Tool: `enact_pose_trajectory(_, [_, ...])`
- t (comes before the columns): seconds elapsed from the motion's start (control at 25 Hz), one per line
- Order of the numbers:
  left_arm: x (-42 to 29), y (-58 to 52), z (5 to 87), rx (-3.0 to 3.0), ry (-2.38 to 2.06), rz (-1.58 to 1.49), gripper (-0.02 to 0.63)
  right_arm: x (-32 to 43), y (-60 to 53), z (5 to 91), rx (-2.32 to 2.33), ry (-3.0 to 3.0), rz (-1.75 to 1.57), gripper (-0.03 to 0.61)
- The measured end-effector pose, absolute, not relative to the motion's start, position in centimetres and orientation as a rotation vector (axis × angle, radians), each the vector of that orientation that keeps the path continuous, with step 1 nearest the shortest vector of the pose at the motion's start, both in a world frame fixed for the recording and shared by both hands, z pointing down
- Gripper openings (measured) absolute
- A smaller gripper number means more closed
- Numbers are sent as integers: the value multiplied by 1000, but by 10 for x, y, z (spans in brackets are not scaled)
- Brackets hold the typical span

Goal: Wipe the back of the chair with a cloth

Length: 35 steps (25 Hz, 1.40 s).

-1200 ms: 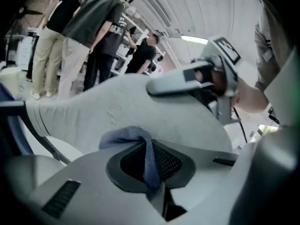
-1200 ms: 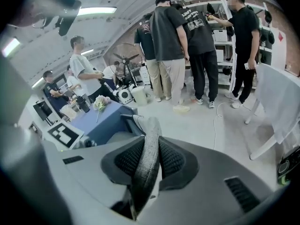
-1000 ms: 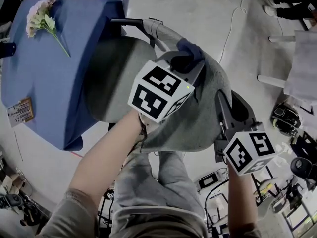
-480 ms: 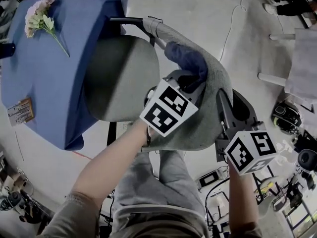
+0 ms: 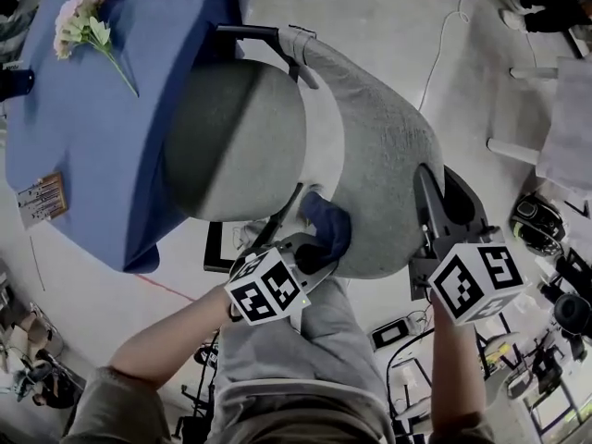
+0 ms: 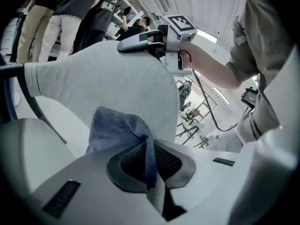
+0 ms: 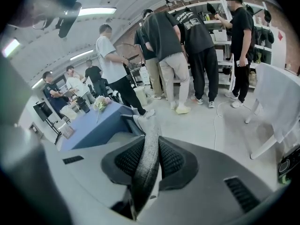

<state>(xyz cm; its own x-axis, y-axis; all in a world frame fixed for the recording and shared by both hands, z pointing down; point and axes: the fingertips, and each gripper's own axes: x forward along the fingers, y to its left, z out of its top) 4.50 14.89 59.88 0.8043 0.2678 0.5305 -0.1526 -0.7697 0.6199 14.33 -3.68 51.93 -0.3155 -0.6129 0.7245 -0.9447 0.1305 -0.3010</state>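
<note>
At the left of the head view stands a blue table with one sprig of pink flowers at its upper left. Just right of it is the one chair's round grey seat.

Low in the centre, the left gripper has its jaws pressed together on the single cloth — dark blue, nappy, bunched into a soft lump. In the left gripper view the cloth rises out of the jaws towards the upper left and lies against the chair back.

The chair back is grey woven fabric; its long axis runs from upper centre to lower right, and the cloth sits at its lower left edge.

At the right, the right gripper pinches the back's edge — two grippers in all.
</note>
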Motion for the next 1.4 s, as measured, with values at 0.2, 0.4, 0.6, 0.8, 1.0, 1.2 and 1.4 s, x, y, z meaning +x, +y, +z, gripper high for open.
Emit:
enact_pose_trajectory(0.2, [44,147,600,2343,70,854,40,142,-37,520,1498,-1988,1039,77])
enact_pose_trajectory(0.4, [84,106,573,2397,9,770,40,142,-37,520,1508,-2003,1067,77])
enact_pose_trajectory(0.6, [114,12,566,2399,-238,652,40,141,-37,520,1508,-2004,1066,77])
enact_pose_trajectory(0.8, [117,-89,574,2368,-429,631,41,142,-37,522,1531,-2014,1126,77])
enact_pose_trajectory(1.0, [116,-89,572,2379,-432,624,41,142,-38,521,1532,-2020,1117,77])
enact_pose_trajectory(1.2, [109,-107,557,2382,-544,551,41,143,-37,521,1528,-2022,1116,77])
enact_pose_trajectory(1.4, [119,-105,550,2430,-520,623,41,144,-37,521,1537,-2007,1127,77])
